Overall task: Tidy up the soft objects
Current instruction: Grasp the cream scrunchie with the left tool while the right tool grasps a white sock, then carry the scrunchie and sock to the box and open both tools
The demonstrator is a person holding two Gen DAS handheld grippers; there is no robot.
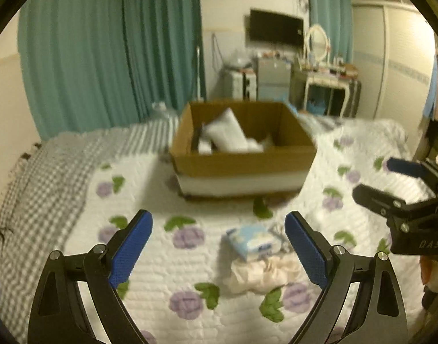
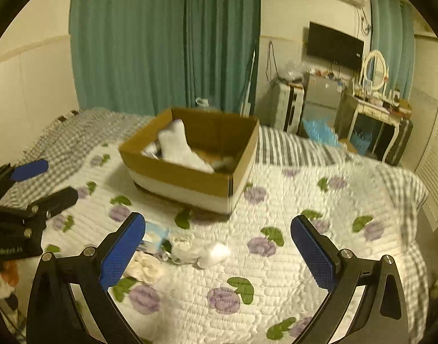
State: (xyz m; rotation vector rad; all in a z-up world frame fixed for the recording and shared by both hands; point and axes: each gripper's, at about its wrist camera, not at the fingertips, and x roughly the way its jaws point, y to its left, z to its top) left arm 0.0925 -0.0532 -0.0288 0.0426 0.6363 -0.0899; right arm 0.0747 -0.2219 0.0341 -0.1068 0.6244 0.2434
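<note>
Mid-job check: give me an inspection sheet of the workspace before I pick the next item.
Surface: floral quilt over a checked blanket.
Job's things: cardboard box holding a white pillow; tissue pack, cream cloth and white socks loose on the quilt.
Clutter: nothing seen.
Grippers: left claw open, empty; right claw open, empty.
Cables: cords on the far wall.
Surroundings: teal curtains, wall TV, dressing table.
</note>
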